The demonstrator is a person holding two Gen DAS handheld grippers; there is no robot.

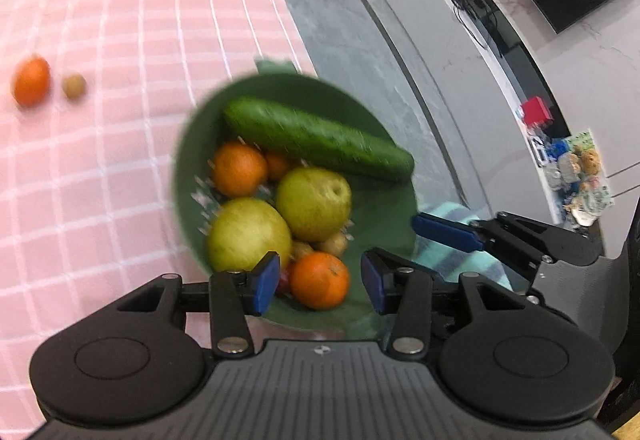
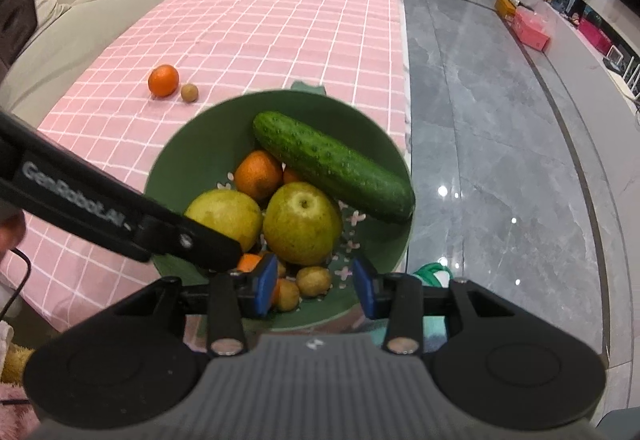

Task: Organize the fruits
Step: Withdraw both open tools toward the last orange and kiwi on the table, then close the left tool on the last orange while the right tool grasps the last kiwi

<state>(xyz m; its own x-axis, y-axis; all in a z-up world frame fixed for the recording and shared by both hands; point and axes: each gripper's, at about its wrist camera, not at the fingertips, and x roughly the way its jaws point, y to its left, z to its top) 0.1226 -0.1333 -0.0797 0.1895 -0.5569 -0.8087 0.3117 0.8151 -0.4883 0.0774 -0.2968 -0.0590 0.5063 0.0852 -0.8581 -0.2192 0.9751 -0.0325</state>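
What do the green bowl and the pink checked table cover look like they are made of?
Green bowl: probably plastic or melamine, with a smooth matte inner wall, an even colour, a thin rim and small printed flowers near the bottom; glazed ceramic cannot be ruled out.

Pink checked table cover: likely a thin fabric or vinyl sheet; it lies flat with a white grid and drapes over the table's edge.

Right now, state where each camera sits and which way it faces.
Left wrist: on the left gripper, facing down into the green bowl; its own open fingers and the right gripper's finger show.
Right wrist: on the right gripper, facing down over the bowl along the pink tablecloth; its open fingers and the left gripper's arm show.
Shared: bowl, cucumber, loose orange on the cloth.
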